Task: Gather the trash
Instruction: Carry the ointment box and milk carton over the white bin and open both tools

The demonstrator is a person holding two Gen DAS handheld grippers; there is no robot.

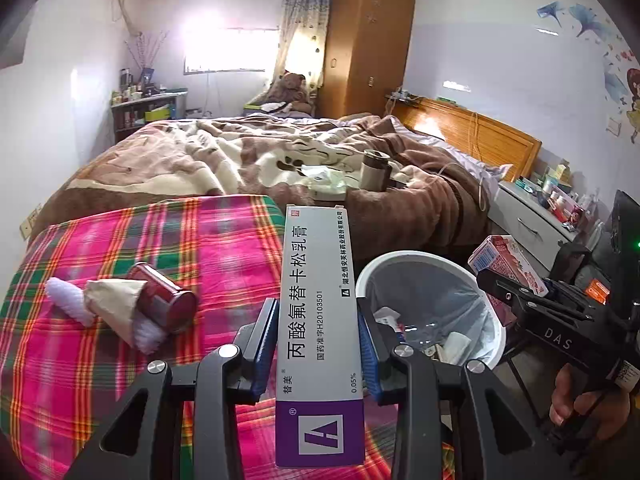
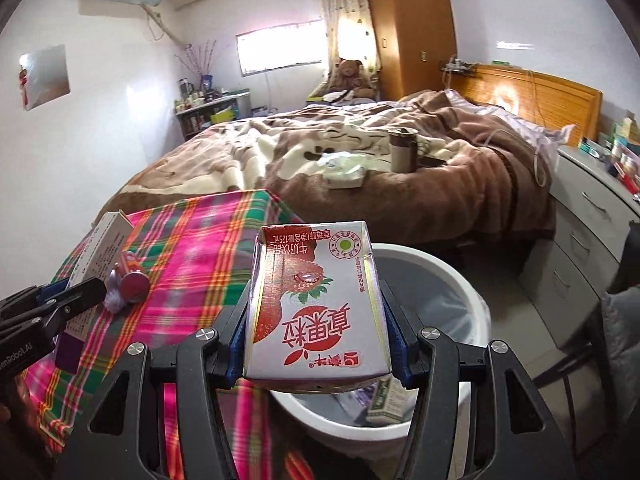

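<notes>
My left gripper [image 1: 318, 320] is shut on a long white and purple ointment box [image 1: 316, 320], held above the plaid cloth's right edge beside the white trash bin [image 1: 372, 272]. My right gripper [image 2: 316, 316] is shut on a red and white strawberry milk carton [image 2: 316, 300], held over the bin's rim [image 2: 460, 276]. The carton also shows in the left wrist view [image 1: 504, 264], and the ointment box shows in the right wrist view [image 2: 100, 256]. On the cloth lie a red can [image 1: 164, 300], a crumpled brown paper [image 1: 114, 304] and a white fluffy item [image 1: 66, 300].
The plaid cloth [image 1: 120, 380] covers a surface in front of a bed [image 1: 200, 160] with a brown blanket. A cup [image 1: 374, 168] and a tissue pack [image 1: 328, 184] lie on the bed. A drawer cabinet [image 2: 592, 216] stands right of the bin. The bin holds several trash items.
</notes>
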